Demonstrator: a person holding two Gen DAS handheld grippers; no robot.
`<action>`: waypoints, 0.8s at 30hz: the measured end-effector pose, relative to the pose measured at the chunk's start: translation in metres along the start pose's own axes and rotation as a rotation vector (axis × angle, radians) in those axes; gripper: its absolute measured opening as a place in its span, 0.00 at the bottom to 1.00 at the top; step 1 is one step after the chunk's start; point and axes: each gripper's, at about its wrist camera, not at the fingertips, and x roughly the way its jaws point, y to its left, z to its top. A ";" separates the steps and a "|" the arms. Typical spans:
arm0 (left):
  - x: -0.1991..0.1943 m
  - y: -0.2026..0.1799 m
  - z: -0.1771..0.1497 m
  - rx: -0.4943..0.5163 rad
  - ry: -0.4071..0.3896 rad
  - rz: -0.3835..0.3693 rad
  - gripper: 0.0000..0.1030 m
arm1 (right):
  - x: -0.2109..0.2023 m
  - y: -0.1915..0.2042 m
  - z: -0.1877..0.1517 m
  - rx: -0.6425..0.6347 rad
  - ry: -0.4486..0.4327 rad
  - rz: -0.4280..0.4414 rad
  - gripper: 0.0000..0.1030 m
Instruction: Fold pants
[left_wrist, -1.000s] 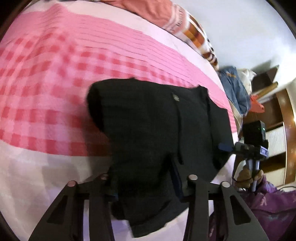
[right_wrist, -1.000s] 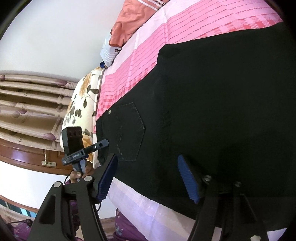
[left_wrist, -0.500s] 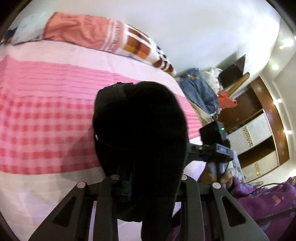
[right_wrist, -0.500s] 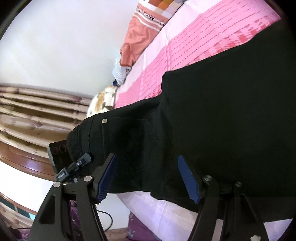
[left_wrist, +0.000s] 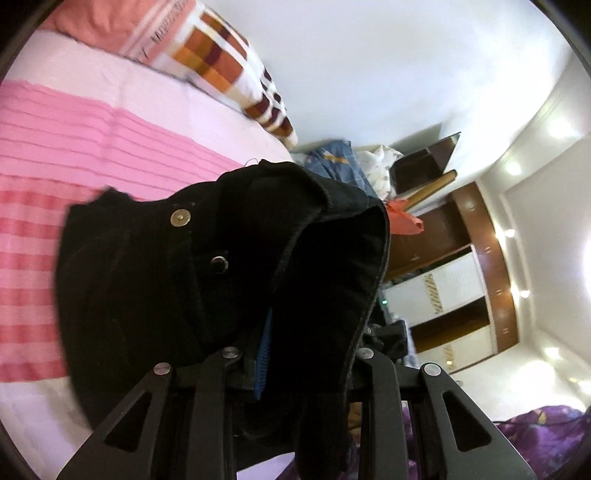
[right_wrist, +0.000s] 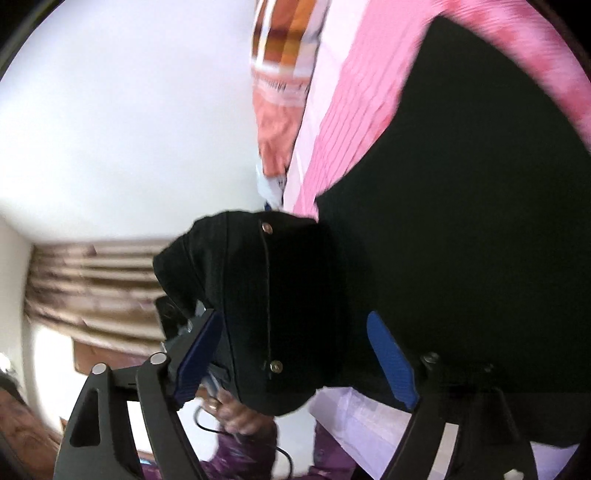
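Observation:
The black pants (left_wrist: 155, 280) lie on a pink checked bed. My left gripper (left_wrist: 291, 354) is shut on their waistband end and holds it lifted off the bed; metal buttons show on the raised fabric. In the right wrist view the lifted waistband (right_wrist: 269, 314) hangs in front of my right gripper (right_wrist: 295, 354), whose blue pads (right_wrist: 391, 358) stand wide apart. The rest of the pants (right_wrist: 480, 221) spreads flat over the bed. The left gripper and the hand holding it show behind the raised fabric.
The pink and white bedsheet (left_wrist: 55, 155) covers the bed. An orange checked pillow (left_wrist: 221, 62) lies at the head. Blue clothes (left_wrist: 332, 162) are piled past the bed's far side, with a wooden wardrobe (left_wrist: 461, 280) beyond. Curtains (right_wrist: 92, 288) hang on the other side.
My left gripper has lifted the waistband end higher off the bed and carried it over toward the right gripper. The right gripper has stayed open while its view tilted.

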 end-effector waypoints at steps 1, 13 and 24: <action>0.010 -0.002 0.004 0.001 0.010 -0.010 0.26 | -0.006 -0.002 0.003 0.010 -0.006 0.011 0.79; 0.104 0.004 0.019 -0.065 0.151 -0.054 0.40 | -0.036 -0.009 0.019 -0.005 -0.016 0.014 0.81; 0.073 -0.048 0.035 0.080 0.073 -0.032 0.59 | -0.039 -0.009 0.020 -0.077 -0.009 -0.126 0.85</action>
